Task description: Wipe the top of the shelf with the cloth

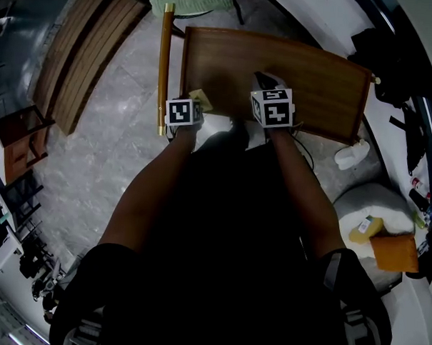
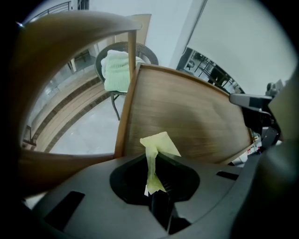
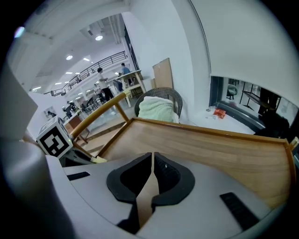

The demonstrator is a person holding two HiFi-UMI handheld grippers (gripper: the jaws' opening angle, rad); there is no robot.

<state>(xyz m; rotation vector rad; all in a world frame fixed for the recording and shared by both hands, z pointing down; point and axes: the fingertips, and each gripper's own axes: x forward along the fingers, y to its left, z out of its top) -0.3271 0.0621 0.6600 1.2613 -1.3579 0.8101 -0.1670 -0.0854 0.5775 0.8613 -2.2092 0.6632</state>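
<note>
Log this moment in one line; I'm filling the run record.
left gripper: shut on yellow cloth | right gripper: shut, empty | shelf top: below both | contact: unclear

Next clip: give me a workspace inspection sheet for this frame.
Surface: wooden shelf top, bare.
Job's things: yellow cloth, pinched at the shelf's near left corner.
Clutter: nothing seen on the shelf.
Grippers: left gripper shut on the cloth; right gripper shut, empty, over the shelf.
Cables: nothing seen.
Surroundings: wooden rail; chair with green towel; white table at right.
</note>
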